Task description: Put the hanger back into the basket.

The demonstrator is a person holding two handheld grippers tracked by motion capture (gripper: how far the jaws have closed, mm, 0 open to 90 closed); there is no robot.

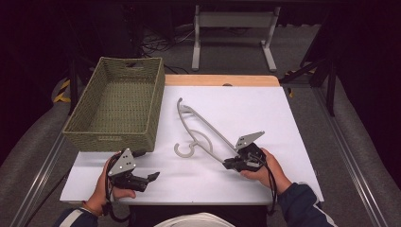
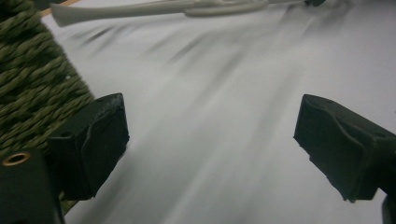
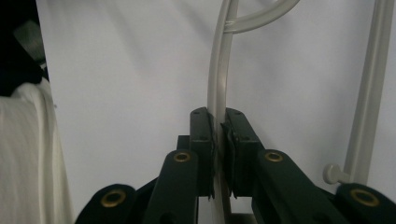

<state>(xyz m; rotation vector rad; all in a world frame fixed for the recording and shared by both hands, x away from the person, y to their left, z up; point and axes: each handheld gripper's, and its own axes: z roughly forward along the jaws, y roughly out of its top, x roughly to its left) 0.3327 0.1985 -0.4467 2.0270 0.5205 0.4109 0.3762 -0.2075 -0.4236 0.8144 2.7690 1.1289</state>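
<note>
A pale grey hanger (image 1: pixel 198 130) lies slantwise across the middle of the white table (image 1: pixel 293 142), its hook at centre. The right gripper (image 1: pixel 230 163), lower right of centre, has its jaws closed on the hanger's near end — the thin bar is pinched between them (image 3: pixel 218 93). The left gripper (image 1: pixel 153 177), at lower left beside the woven basket (image 1: pixel 94 137), gapes wide with nothing between its jaws — the hanger sits well beyond them, along the top edge of its view (image 2: pixel 140 9).

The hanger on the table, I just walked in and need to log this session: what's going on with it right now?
A person is working at a white table with a gripper in each hand. The right gripper has its jaws shut on one end of the grey hanger, which lies on the table beside a green woven basket. The left gripper is open and holds nothing, just in front of the basket's near corner. Nothing is in the basket as far as the high view shows.
</note>
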